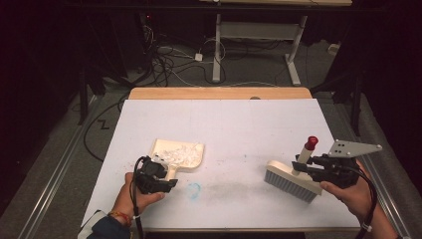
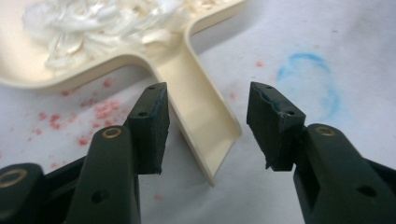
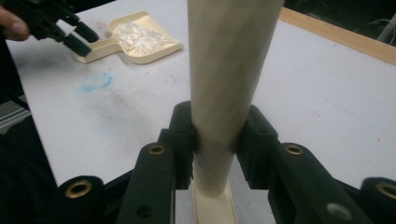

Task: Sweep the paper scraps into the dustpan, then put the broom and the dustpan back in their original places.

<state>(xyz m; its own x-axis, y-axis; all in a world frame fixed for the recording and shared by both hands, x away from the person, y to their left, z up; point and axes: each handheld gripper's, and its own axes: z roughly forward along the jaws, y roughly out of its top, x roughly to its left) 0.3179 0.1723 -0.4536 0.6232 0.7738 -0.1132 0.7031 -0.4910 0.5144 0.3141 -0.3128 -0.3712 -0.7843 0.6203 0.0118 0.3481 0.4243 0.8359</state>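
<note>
White-covered table. Cream plastic dustpan with white shreds sits left-centre; left gripper wide open astride its handle, not touching. Right gripper clamps the cream grey-bristled brush's upright handle, bristles on table.

High view looks down the table; both gripper views sit close (sharing the dustpan).

The desk has a white top with a bare wooden strip along its 12 o'clock edge. Beyond it, grey carpet floor carries a tangle of cables at 11 o'clock. The white legs of a second table stand at 12 to 1 o'clock. The surroundings are dark, with light falling mainly on the desk.
</note>
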